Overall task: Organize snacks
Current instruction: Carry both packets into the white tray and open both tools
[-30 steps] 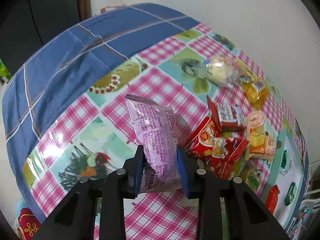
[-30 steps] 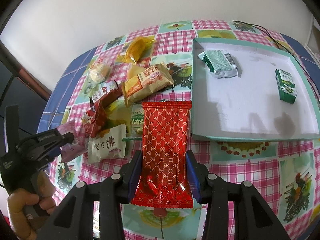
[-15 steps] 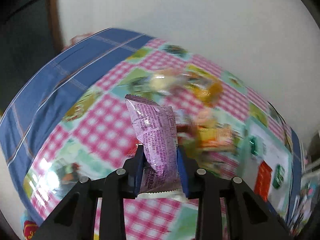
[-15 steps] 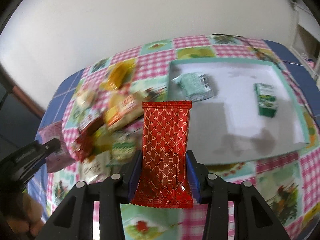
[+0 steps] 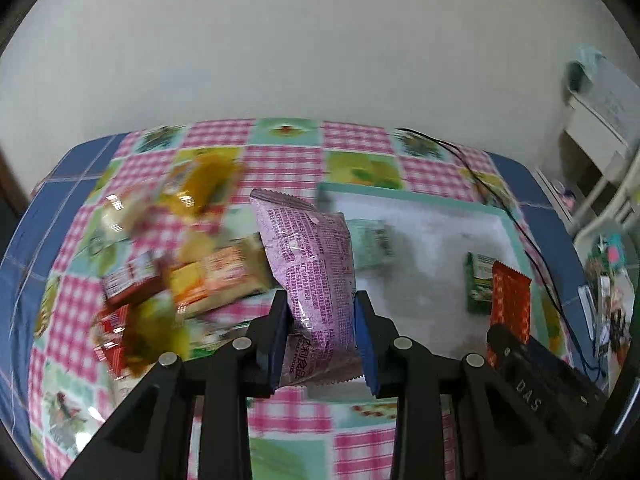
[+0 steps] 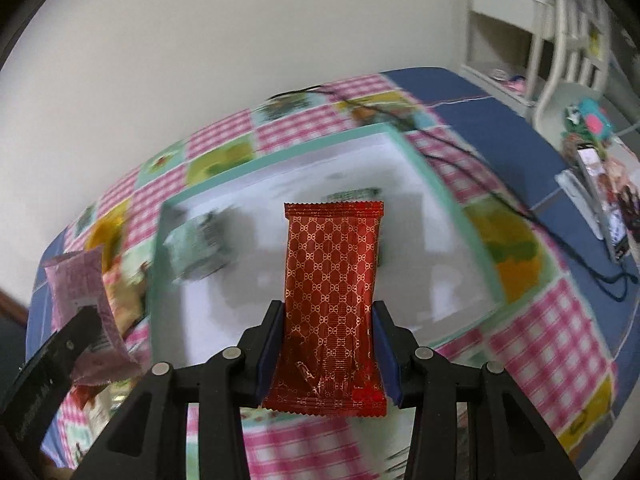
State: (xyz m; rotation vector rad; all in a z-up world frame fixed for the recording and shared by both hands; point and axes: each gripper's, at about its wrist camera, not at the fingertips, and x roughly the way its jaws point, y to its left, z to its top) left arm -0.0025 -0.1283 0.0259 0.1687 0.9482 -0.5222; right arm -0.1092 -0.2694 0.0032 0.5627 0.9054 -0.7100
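Blurred snack pile (image 5: 168, 264); left jaws clamp pink packet (image 5: 316, 276), right jaws red packet (image 6: 332, 300).

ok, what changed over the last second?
Both hand-held grippers swung from the snack pile toward the tray. The left hand-held gripper still clamps the purple snack packet, the right hand-held gripper the red snack packet. Nothing released.

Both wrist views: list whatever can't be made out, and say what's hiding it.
- Loose snack pile, left wrist view: motion blur smears wrappers together; count and labels unreadable.
- Pale green packet in the tray, right wrist view: blurred, print illegible.
- Green carton, left wrist view: partly covered by the red packet; almost wholly behind it in the right wrist view.
- Pink packet: lower end hidden between the left claw pads.
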